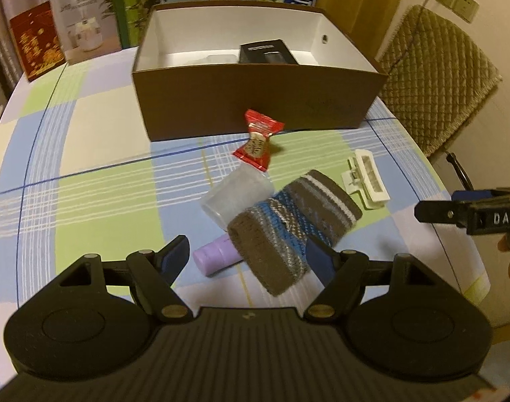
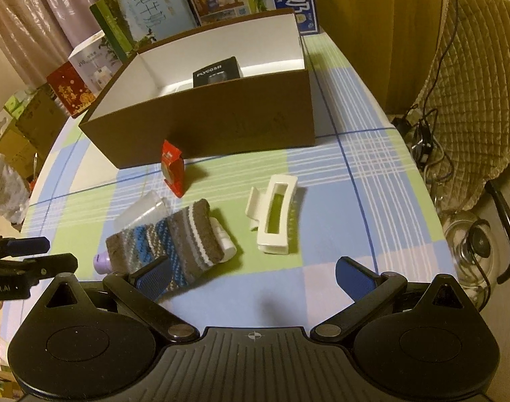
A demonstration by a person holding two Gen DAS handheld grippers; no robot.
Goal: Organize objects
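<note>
Two grippers hang over a checked tablecloth (image 1: 87, 140), both spread wide and holding nothing.

From the left wrist, the left gripper (image 1: 251, 256) frames the near end of a striped knitted sock (image 1: 288, 221); whether its right pad touches the sock cannot be told. A purple bottle (image 1: 214, 254) pokes out from under the sock's left side, and a clear plastic cup (image 1: 238, 196) lies just beyond. A red candy wrapper (image 1: 256, 140) sits farther off, near the brown box (image 1: 255, 104), which holds a small black box (image 1: 266, 52). A white hair clip (image 1: 367, 181) lies right of the sock.

From the right wrist, the right gripper (image 2: 255, 273) faces the hair clip, seen here with its open slot. A white cap shows at the sock's far end, hidden in the other view. The left gripper is cut off at the left edge.
</note>
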